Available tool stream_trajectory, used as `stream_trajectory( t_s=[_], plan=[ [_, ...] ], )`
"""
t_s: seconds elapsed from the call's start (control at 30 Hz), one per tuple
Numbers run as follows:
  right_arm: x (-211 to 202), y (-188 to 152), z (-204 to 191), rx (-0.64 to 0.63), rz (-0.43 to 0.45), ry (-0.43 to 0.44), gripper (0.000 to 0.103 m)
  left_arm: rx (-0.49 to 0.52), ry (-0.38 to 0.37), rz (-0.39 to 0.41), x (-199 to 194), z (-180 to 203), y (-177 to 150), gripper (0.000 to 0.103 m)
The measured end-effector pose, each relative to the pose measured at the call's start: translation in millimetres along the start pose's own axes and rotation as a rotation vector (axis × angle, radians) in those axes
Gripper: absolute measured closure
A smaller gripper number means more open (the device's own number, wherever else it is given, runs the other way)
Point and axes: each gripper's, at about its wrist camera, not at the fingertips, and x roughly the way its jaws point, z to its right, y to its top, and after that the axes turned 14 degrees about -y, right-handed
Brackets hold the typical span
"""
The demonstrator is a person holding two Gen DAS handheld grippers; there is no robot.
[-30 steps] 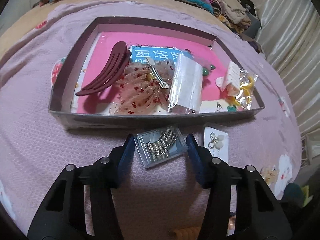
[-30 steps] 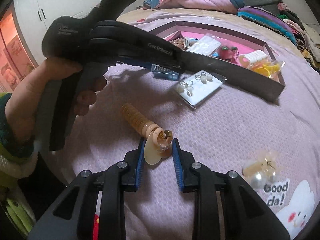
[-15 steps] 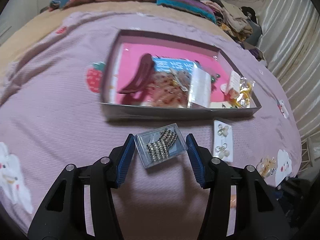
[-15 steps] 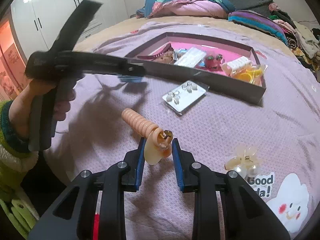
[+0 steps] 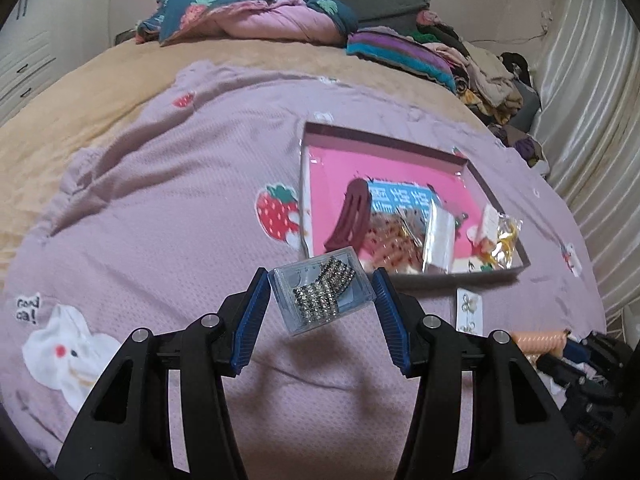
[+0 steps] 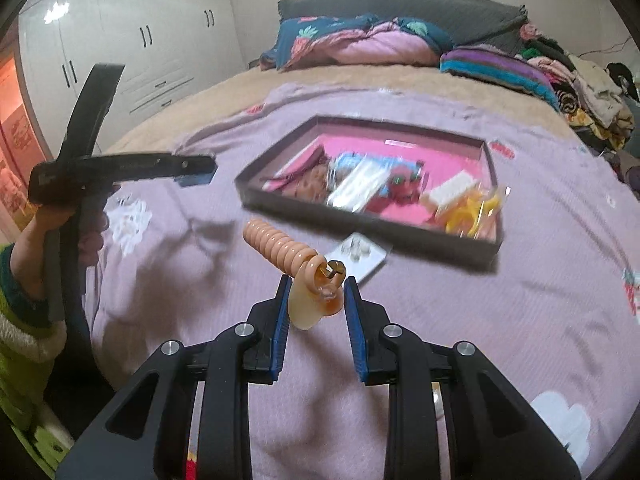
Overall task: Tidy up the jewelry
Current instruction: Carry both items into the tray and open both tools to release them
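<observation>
My left gripper (image 5: 322,288) is shut on a small clear box of rhinestone pieces (image 5: 322,290) and holds it high above the pink bedspread, left of and nearer than the dark shallow tray (image 5: 420,276). My right gripper (image 6: 314,298) is shut on a peach coil hair tie with a cream charm (image 6: 296,264), lifted above the bed. The tray (image 6: 360,224) holds a maroon hair claw (image 5: 352,216), a blue card, a clear bag and yellow pieces (image 6: 472,212). The left gripper also shows in the right wrist view (image 6: 196,168).
A white earring card (image 5: 470,310) lies on the bedspread in front of the tray; it also shows in the right wrist view (image 6: 358,254). Folded bedding and clothes (image 5: 256,12) pile at the head of the bed. White wardrobes (image 6: 120,40) stand at left.
Both grippers have risen and pulled back from the tray with their items held. The left gripper has swung left, so the tray now lies to its right.
</observation>
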Motion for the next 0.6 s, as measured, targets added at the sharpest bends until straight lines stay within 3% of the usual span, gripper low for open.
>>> stream_trajectory(
  t_s=[0.6],
  plan=[
    [16,82,41,0.100,0.107,-0.079,0.078,0.056,-0.018,0.037,18,20,47,0.059]
  ],
)
